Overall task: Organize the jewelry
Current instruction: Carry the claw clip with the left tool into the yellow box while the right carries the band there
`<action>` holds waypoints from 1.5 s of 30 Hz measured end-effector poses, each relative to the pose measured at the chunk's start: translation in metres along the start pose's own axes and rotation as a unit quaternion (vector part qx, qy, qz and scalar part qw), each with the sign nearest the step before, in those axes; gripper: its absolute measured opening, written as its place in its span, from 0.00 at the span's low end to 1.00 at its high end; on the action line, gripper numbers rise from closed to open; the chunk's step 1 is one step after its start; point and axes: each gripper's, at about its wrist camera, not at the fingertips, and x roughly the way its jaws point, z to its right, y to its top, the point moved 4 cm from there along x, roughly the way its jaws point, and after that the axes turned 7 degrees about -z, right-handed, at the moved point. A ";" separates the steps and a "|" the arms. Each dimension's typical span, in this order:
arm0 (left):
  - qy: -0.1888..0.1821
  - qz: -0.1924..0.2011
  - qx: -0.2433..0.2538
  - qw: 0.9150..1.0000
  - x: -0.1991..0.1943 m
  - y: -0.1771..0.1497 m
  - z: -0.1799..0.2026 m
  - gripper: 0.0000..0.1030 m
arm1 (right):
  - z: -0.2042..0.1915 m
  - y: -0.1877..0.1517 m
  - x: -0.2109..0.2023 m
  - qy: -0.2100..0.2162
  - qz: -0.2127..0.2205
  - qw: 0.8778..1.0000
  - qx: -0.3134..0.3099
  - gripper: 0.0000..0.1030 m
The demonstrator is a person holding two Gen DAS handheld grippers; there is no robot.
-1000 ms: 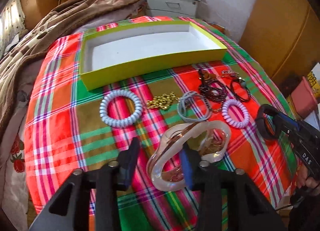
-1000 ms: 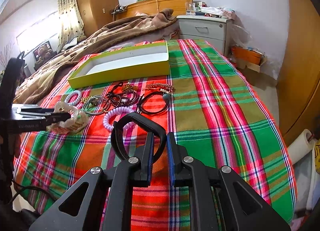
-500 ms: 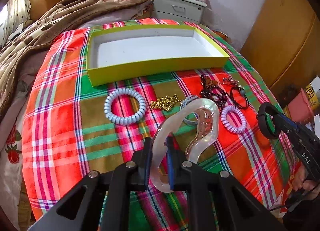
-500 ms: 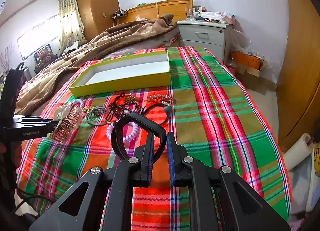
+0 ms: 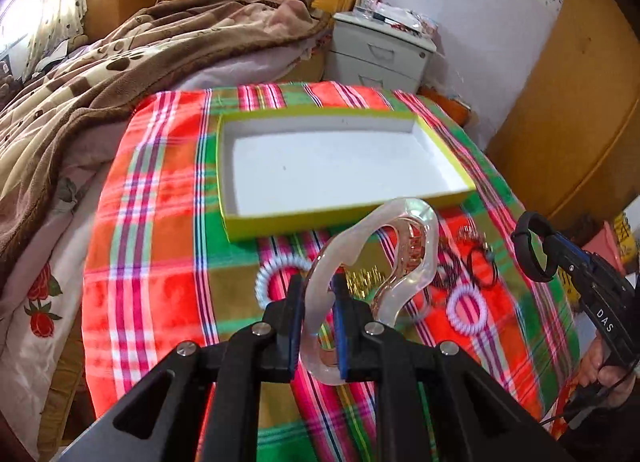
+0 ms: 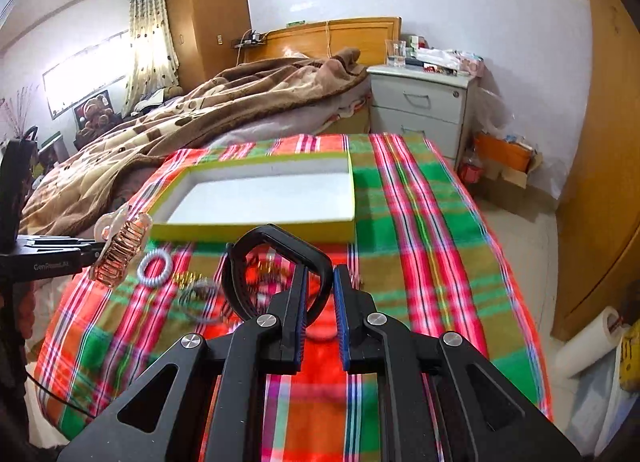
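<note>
Rising tray-ward: clear hair claw, lengthwise

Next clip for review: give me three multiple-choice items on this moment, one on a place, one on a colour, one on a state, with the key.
1. Where is the clear hair claw?
A. in the box
B. between the left gripper's fingers, off the cloth
C. flat on the cloth

2. What colour is the outside of the box?
A. yellow-green
B. blue
C. black

3. What is inside the box?
A. a spiral hair tie
B. a gold chain
C. nothing

Key:
1 B, the left gripper pinches the claw's lower loop and holds it up.
2 A, its near wall is yellow-green and its floor white.
3 C, its white floor is bare; the right gripper holds a black band.
</note>
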 end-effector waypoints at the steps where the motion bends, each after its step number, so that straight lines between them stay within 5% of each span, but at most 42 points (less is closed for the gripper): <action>1: 0.001 0.002 -0.004 1.000 0.000 0.004 -0.002 0.14 | 0.000 0.004 0.002 0.001 0.000 1.000 -0.001 0.13; 19: 0.031 -0.010 -0.035 0.999 0.054 0.088 -0.033 0.14 | 0.008 0.093 0.105 -0.010 -0.053 0.998 -0.015 0.13; 30: 0.042 -0.042 -0.046 0.997 0.096 0.112 -0.043 0.14 | 0.011 0.113 0.162 -0.019 -0.097 0.995 -0.016 0.13; 45: 0.065 -0.057 -0.038 0.996 0.117 0.124 -0.044 0.18 | 0.005 0.117 0.190 -0.040 -0.118 0.992 -0.039 0.13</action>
